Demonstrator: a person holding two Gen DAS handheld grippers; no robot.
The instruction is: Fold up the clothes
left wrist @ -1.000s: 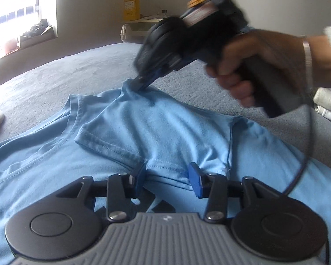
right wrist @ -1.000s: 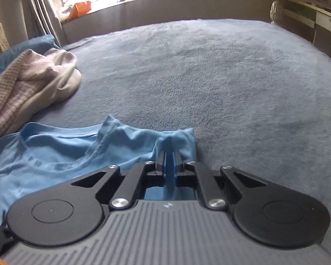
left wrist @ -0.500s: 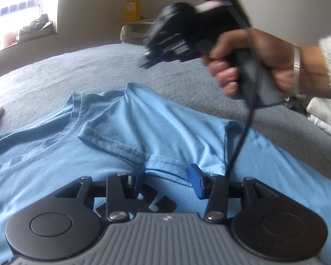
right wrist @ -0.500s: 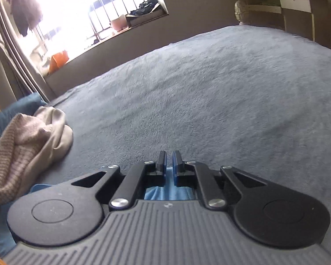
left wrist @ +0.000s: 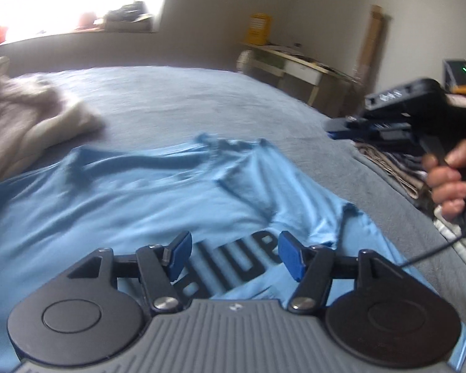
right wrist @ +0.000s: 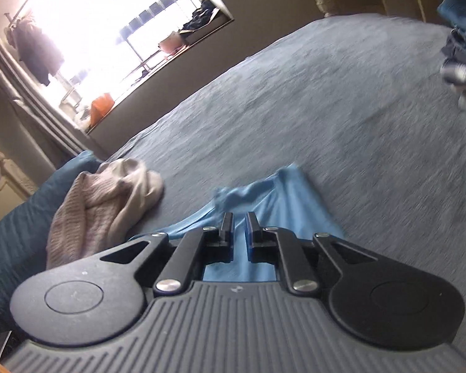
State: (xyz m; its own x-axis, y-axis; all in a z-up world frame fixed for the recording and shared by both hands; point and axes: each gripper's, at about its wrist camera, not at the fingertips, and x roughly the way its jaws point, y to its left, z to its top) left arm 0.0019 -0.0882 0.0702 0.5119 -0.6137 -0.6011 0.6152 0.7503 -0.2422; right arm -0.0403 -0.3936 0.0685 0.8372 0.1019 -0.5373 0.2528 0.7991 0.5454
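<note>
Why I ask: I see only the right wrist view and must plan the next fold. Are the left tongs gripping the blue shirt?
Observer: No. The left tongs are opening with nothing between them. The blue shirt lies beneath.
Operator: Which side of the shirt faces up?
Observer: The printed side. Dark letters show just ahead of the left tongs.
Operator: Where do my right tongs sit relative to the shirt?
Observer: The right tongs are off to its side over the grey bedcover, clear of the cloth, with a hand on the handle.
</note>
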